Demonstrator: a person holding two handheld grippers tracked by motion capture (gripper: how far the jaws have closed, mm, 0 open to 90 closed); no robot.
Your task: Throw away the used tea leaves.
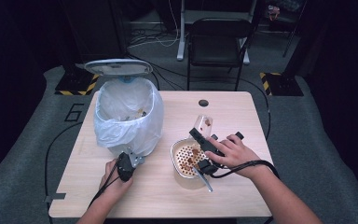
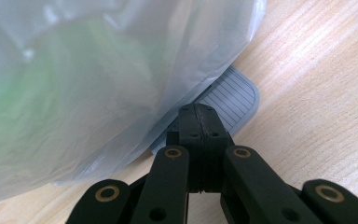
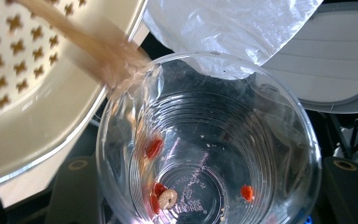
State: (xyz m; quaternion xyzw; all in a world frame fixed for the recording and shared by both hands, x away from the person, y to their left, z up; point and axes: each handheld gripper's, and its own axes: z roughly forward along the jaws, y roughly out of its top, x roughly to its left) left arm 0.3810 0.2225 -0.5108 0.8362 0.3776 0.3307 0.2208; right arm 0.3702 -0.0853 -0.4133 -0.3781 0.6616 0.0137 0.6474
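Lined pedal bin (image 1: 128, 116) at 10 o'clock on the bench (image 1: 242, 116), lid up. Left claw (image 2: 199, 122) fully closed, tips pressing the bin's pedal (image 2: 235, 98). Right claw (image 1: 204, 140) half-open, gripping clear plastic cup (image 3: 205, 154), tipped, brown liquid pouring into strainer (image 1: 181, 156) at 5 o'clock.

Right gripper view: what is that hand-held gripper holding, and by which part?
The right hand-held gripper holds a clear plastic cup by its side wall, one jaw on each side, tipped so liquid runs into the perforated strainer.
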